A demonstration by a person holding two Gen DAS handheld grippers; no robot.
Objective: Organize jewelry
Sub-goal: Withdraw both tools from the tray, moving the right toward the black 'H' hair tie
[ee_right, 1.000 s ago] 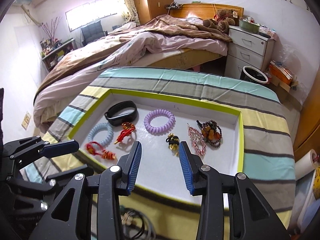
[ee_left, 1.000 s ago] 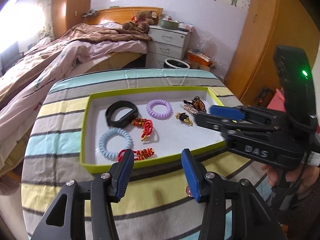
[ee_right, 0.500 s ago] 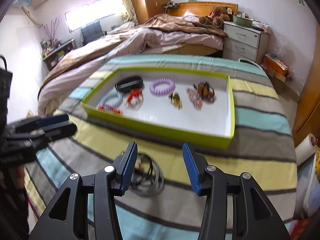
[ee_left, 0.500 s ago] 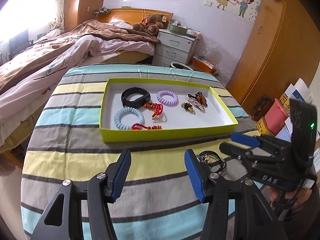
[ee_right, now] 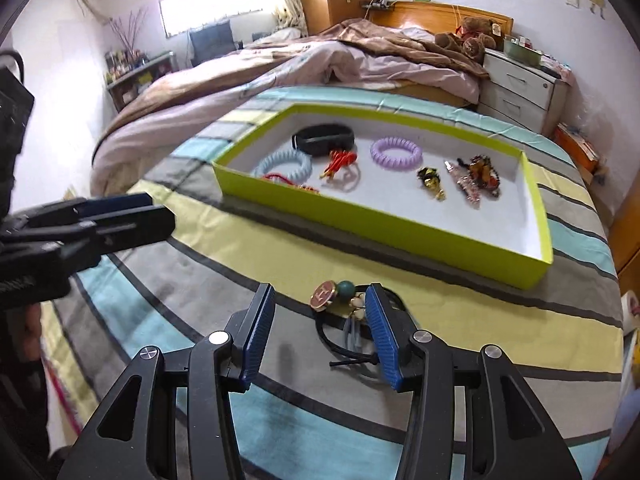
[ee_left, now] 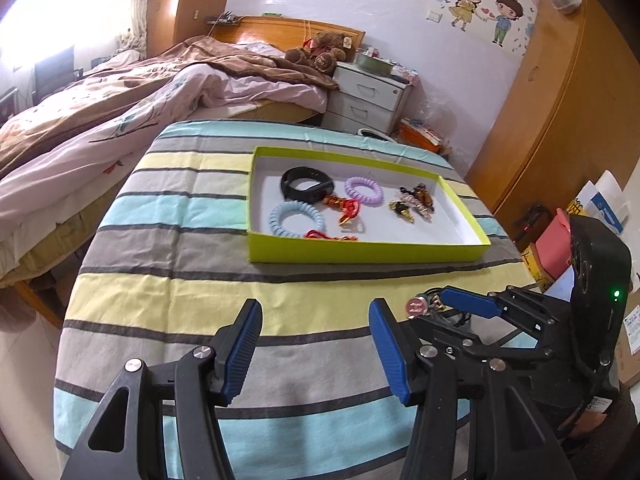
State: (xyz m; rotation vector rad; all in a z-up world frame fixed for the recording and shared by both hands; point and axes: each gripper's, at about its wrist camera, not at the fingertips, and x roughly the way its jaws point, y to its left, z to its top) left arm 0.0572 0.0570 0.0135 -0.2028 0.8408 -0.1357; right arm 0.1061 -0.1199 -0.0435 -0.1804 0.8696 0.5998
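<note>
A yellow-green tray [ee_left: 360, 254] [ee_right: 384, 226] sits on the striped tablecloth and holds a black band [ee_left: 306, 184], a purple coil tie [ee_left: 363, 190], a blue coil tie [ee_left: 296, 219], red knots and hair clips. A black hair tie with a round red charm and green bead [ee_right: 334, 294] lies on the cloth in front of the tray. My right gripper [ee_right: 320, 330] is open low over it, the charm between its fingers, the tie's loop beside the right finger. My left gripper [ee_left: 316, 344] is open and empty over bare cloth to the left.
The table's front and left edges drop to the floor. A bed [ee_left: 120, 92] stands behind and left, a white nightstand [ee_left: 368, 98] at the back, a wooden wardrobe [ee_left: 560, 112] and boxes on the right.
Both grippers have pulled back from over the tray toward the near side of the table. My right gripper has come down over the charm hair tie.
</note>
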